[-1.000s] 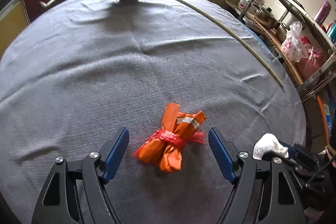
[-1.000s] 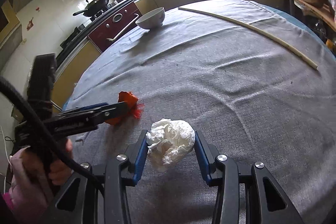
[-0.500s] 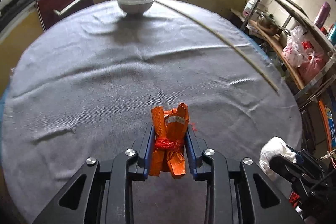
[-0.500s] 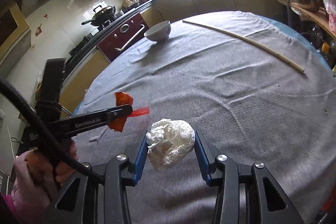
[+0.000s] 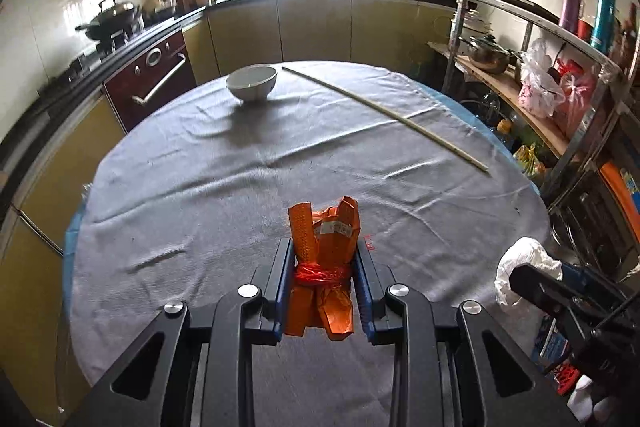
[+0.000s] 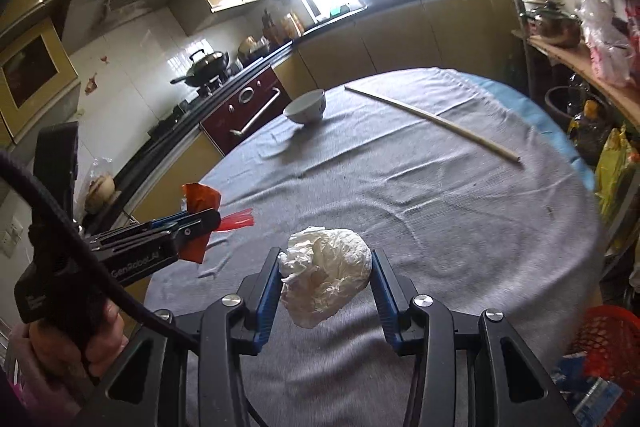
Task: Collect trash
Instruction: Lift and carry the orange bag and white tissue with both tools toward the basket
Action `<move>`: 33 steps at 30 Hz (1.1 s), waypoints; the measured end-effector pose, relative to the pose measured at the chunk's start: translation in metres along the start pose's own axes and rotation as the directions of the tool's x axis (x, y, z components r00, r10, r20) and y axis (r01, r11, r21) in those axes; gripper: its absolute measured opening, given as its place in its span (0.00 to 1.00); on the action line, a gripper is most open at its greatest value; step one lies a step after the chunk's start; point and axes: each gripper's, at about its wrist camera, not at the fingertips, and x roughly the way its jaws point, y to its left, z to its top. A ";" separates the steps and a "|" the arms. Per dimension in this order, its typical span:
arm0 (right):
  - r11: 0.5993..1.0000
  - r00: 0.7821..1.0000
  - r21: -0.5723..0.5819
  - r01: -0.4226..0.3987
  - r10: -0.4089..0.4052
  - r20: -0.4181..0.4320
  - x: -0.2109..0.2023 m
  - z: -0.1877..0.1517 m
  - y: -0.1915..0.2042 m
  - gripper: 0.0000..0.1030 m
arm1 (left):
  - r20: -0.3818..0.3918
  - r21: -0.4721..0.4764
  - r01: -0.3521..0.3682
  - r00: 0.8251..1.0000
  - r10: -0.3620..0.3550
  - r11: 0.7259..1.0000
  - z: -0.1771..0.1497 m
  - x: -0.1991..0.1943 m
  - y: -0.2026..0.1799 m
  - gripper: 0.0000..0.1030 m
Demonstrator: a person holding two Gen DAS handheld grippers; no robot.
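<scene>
Orange plastic, bunched and tied at the waist with a red band, is what your left gripper [image 5: 323, 267] has clamped: the orange wrapper bundle [image 5: 323, 239] stands upright between the blue pads, both of them pressed against its sides at the tie, with its top ends sticking up past the fingertips and its lower end hanging down between the fingers. In your right wrist view the same bundle [image 6: 200, 201] shows held clear above the grey tablecloth [image 6: 440, 211], out past the table's near-left edge, with a red strip poking sideways from the jaws. Your right gripper [image 6: 325, 269] is closed around a crumpled white paper wad [image 6: 326, 273]; both pads touch its sides and the wad bulges up and forward between them, lifted off the cloth as far as the view lets you judge. From the left wrist view that wad [image 5: 524, 263] appears at the right, beyond the table's rim, in the jaws of the other tool. On the far side of the table a white bowl [image 5: 252, 81] sits upright near the edge, and a long thin wooden stick [image 5: 384, 117] lies flat on the cloth, running from beside the bowl diagonally toward the right edge. A red mesh basket [image 6: 604, 339] sits low at the right of the right wrist view, beside the table.
</scene>
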 end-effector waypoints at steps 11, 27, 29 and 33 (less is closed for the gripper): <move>1.000 0.998 0.000 0.005 -0.005 0.063 -0.054 -0.013 0.001 0.45 | 0.053 0.039 -0.031 0.998 0.029 0.999 -0.020 -0.040 -0.027 0.29; 0.999 0.995 -0.049 0.005 0.000 0.102 -0.092 -0.026 0.024 0.45 | 0.096 0.034 -0.048 0.994 0.045 0.998 -0.044 -0.078 -0.028 0.29; 0.999 0.994 -0.054 0.002 0.004 0.105 -0.095 -0.028 0.026 0.45 | 0.103 0.032 -0.049 0.994 0.046 0.998 -0.046 -0.082 -0.028 0.29; 0.998 0.994 -0.066 -0.001 0.008 0.111 -0.103 -0.031 0.031 0.45 | 0.109 0.029 -0.050 0.993 0.046 0.998 -0.049 -0.089 -0.029 0.29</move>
